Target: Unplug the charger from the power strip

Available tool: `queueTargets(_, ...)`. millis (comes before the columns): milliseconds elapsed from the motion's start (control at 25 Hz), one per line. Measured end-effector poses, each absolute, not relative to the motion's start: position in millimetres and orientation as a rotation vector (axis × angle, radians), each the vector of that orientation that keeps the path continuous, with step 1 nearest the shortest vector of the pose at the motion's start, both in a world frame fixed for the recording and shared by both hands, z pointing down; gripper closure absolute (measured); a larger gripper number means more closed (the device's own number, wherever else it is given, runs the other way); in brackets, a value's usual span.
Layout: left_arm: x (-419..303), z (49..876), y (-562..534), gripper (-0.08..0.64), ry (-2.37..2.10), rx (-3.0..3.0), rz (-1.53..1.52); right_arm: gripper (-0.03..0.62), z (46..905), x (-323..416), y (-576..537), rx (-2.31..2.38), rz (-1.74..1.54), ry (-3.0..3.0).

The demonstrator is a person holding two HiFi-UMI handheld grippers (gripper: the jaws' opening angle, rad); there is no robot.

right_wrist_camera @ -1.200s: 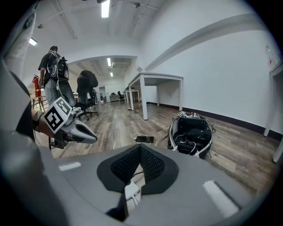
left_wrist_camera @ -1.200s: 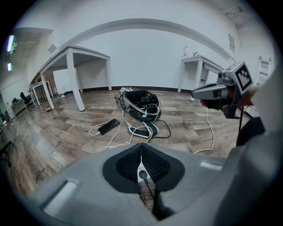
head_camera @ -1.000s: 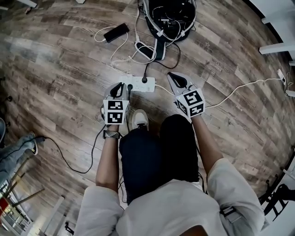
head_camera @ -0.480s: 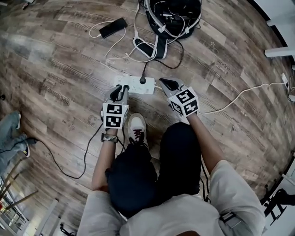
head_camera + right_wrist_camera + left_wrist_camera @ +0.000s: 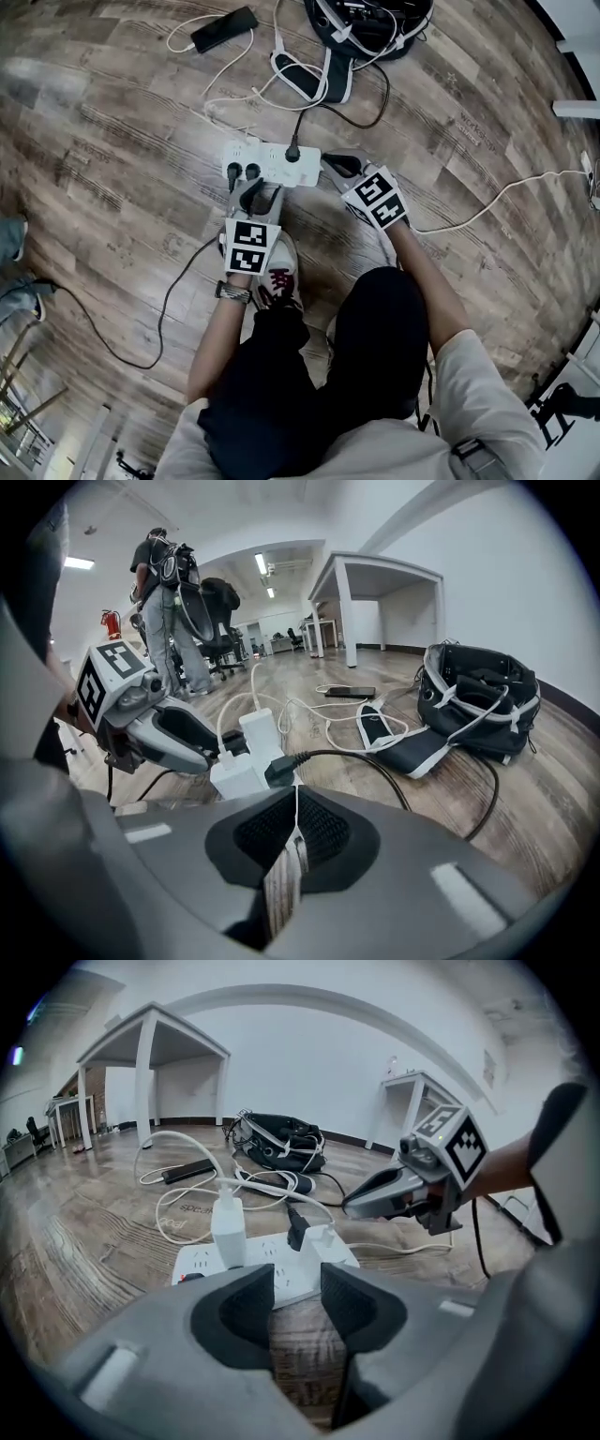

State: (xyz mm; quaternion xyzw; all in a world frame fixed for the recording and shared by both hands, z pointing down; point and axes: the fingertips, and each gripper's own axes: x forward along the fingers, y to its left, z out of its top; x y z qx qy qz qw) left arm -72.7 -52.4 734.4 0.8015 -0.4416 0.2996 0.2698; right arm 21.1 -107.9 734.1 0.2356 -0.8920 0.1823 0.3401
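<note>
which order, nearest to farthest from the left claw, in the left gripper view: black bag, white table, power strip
1. power strip, on the floor just ahead of the left claw
2. black bag, farther back on the floor, near the middle
3. white table, far back at the left, by the wall
</note>
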Motion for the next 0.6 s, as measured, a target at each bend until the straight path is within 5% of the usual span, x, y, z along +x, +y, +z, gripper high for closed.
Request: queueTargets(600, -44, 736, -52, 0.393, -1.131, 2.218, 0.752, 0.584, 761, 22, -99, 0.566, 0.450, -2.321)
